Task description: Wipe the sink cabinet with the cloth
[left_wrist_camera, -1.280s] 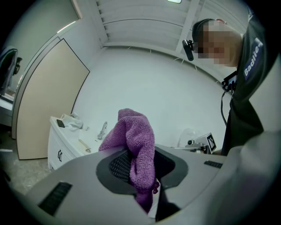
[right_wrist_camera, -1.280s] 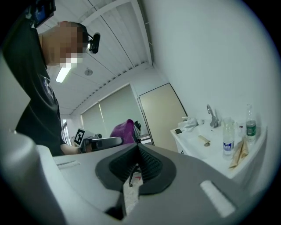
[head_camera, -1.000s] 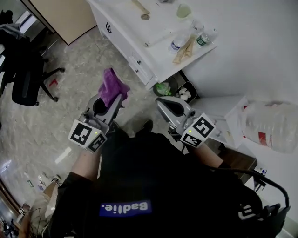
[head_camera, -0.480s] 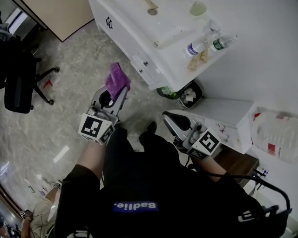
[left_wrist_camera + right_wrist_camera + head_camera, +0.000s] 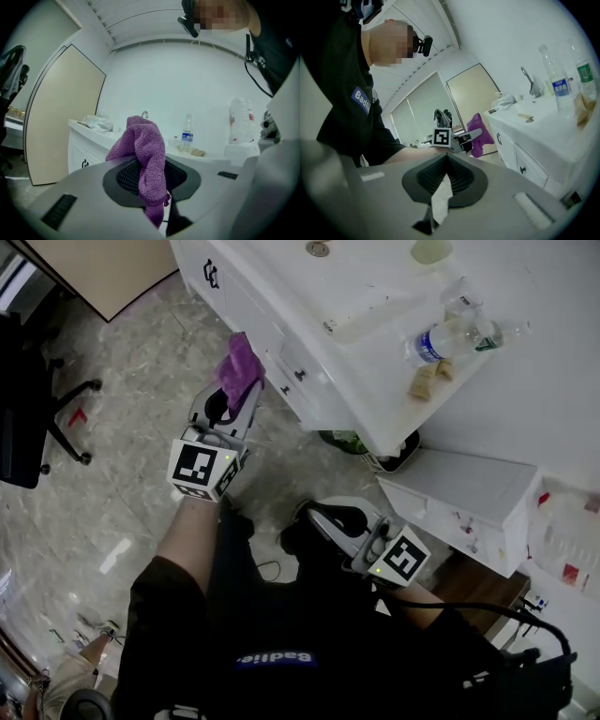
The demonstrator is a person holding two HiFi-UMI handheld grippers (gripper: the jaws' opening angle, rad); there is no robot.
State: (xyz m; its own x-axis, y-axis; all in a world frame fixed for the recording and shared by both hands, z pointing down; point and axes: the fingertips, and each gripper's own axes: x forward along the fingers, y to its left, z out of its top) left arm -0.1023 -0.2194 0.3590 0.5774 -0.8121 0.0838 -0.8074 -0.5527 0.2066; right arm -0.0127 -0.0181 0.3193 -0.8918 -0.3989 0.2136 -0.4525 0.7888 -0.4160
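the left tool [image 5: 233, 401] is clamped on the purple cloth [image 5: 240, 366]. in the left gripper view the cloth [image 5: 143, 150] sits pinched between the pads, with a fold standing above them and a tail hanging below. i'd say it is carried high and forward so that the loose fold is the first thing to meet the surface.

the cloth hangs just beside the front face of the sink cabinet [image 5: 246, 298], near the drawer pull [image 5: 298, 374] and below the front edge of the top. i can't tell whether it touches the face. wiping hasn't clearly begun.

the right tool [image 5: 321, 516] rests low, near my hip and well apart from the cabinet, probably parked to stay clear. its jaws are drawn together. a thin pale sliver shows between the pads, which i can't identify.

the floor in front of the cabinet gives open room for sweeping along the face. the bottles [image 5: 452, 332] crowd the right end of the top, and a bin [image 5: 401, 452] sits under that corner, so strokes there look tighter.
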